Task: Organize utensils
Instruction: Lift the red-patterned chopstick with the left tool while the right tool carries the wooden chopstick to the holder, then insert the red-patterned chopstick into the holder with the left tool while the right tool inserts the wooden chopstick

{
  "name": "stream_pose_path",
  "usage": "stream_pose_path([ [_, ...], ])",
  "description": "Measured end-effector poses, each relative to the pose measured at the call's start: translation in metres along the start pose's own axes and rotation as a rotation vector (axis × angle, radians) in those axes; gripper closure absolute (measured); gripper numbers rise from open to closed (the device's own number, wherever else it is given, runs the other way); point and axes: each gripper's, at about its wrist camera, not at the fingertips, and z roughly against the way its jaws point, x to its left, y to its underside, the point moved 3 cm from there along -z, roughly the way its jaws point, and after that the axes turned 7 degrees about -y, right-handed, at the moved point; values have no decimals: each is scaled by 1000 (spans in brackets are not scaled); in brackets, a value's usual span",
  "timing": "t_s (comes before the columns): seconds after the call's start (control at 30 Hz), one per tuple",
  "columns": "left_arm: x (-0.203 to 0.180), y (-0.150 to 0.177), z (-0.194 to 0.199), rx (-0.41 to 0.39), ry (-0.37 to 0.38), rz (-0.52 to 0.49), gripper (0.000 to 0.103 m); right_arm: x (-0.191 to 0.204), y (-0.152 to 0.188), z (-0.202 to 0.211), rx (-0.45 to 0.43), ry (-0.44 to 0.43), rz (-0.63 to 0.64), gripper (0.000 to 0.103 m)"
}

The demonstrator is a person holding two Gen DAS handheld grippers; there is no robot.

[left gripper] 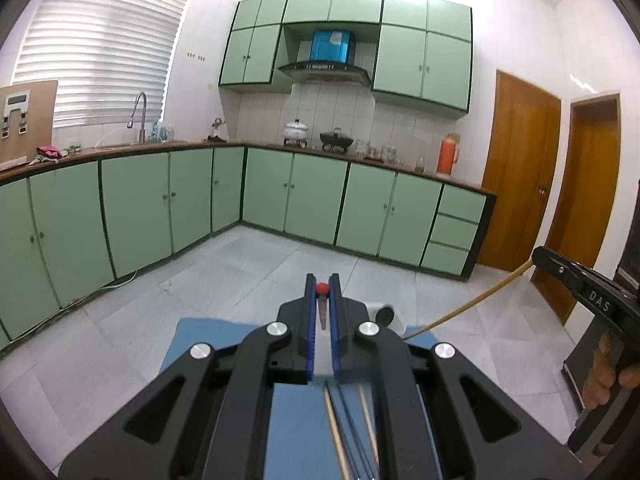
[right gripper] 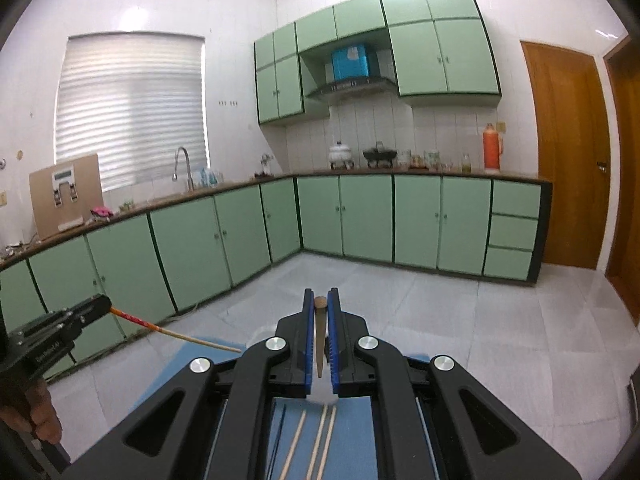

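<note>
My left gripper is shut on a red-ended chopstick, held above the blue mat; the same chopstick shows in the right wrist view, sticking out of the left gripper. My right gripper is shut on a plain wooden chopstick; it shows in the left wrist view, slanting down from the right gripper. Several loose chopsticks lie on the mat under both grippers, also in the right wrist view. A white container with a dark lid peeks out behind the left gripper.
Green kitchen cabinets and a counter with a sink tap, pots and an orange thermos line the far walls. Wooden doors stand at the right. Grey tiled floor lies beyond the mat.
</note>
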Motion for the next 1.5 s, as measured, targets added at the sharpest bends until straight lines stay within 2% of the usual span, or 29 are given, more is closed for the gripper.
stream_pose_path([
  [0.13, -10, -13, -16, -22, 3, 5, 98, 4, -18, -20, -31, -8, 12, 97],
  [0.3, -20, -15, -56, 10, 6, 0, 98, 0, -21, -58, -3, -9, 4, 97],
  [0.57, -25, 4, -128, 111, -3, -6, 98, -9, 4, -121, 107, -25, -11, 97],
  [0.77, -31, 20, -160, 165, 7, -18, 98, -17, 23, -149, 164, -29, -17, 97],
  [0.93, -29, 34, -178, 212, 20, -15, 98, -21, 36, -164, 198, -33, -21, 97],
  [1.2, -26, 37, -175, 217, 31, -17, 96, -23, 44, -165, 217, -44, -30, 96],
  [1.23, -25, 36, -175, 221, 35, -18, 92, -23, 44, -165, 219, -46, -30, 96],
  [1.33, -23, 38, -169, 218, 36, -12, 70, -24, 46, -160, 218, -49, -36, 91],
  [1.5, -18, 39, -160, 210, 31, -2, 57, -30, 48, -150, 206, -40, -58, 78],
])
